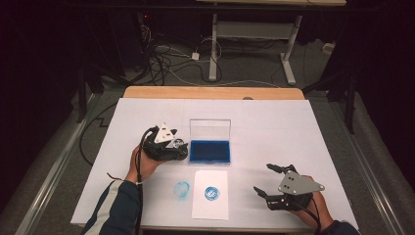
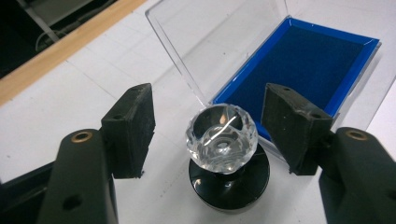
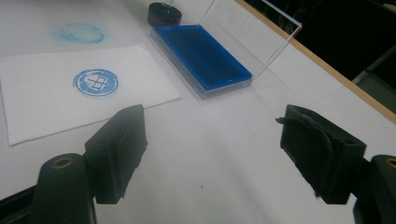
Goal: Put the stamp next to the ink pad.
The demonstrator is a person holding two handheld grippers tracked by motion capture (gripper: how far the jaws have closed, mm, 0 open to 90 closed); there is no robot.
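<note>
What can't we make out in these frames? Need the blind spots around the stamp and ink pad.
- Stamp: its printing face is hidden, it rests face down on the table in the left gripper view.
- High view: the stamp is mostly covered by the left gripper.
- Print on the paper sheet: a grid-like motif, detail too small to read.
- Ink pad case: its far corner is cut off by the right edge of the left gripper view.
- Right gripper: open over bare table.

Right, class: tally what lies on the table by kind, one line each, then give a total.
Stamps with a crystal knob: 1
Blue ink pad cases with a clear lid: 1
Paper sheets: 1
Blue stamp marks: 2
Total: 5
</note>
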